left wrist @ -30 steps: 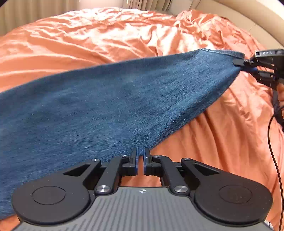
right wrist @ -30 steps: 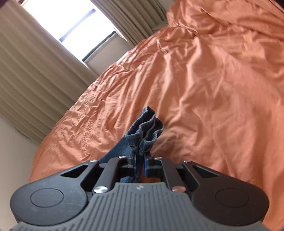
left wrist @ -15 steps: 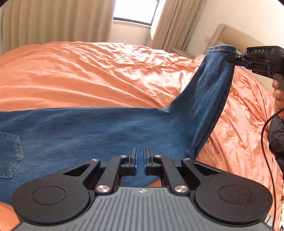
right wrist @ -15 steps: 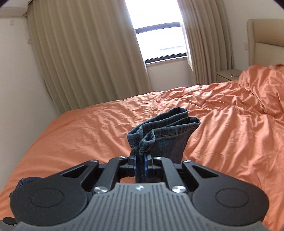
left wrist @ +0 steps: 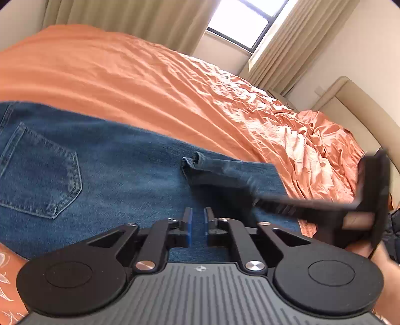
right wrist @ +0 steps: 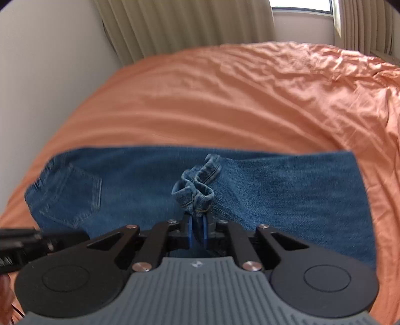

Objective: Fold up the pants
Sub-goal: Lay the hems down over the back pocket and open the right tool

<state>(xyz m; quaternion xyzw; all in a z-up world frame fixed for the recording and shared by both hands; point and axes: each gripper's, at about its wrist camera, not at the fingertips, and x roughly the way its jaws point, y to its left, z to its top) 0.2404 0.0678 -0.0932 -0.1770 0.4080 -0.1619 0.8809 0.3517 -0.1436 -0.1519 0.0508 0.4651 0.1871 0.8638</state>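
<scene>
Pants: I see the blue jeans lying flat across the orange bedspread, waist end towards the left of both views; a back pocket faces up; the near edge of the denim is cut off behind my gripper bodies in both views
Hems: the bunched leg hems are folded back over the trouser legs and stand up in a crumpled knot above the flat denim; how many layers are in the knot I cannot make out
Right gripper: my right gripper has its jaws pinched narrow on those hems, denim showing between the blue pads; from the left wrist it is a dark motion-blurred bar reaching in from the right, and its tips are lost in shadow against the cloth there
Left gripper: my left gripper has its jaws just parted after having been closing-tight, a slim gap now; only flat denim shows through the gap, nothing pressed by the pads; whether the tips touch the jeans below I cannot tell; from the right wrist only a blurred black piece of it shows at the left edge
Hand: part of a hand shows at the right rim, mostly cropped
Background: curtains and a bright window, overexposed
</scene>
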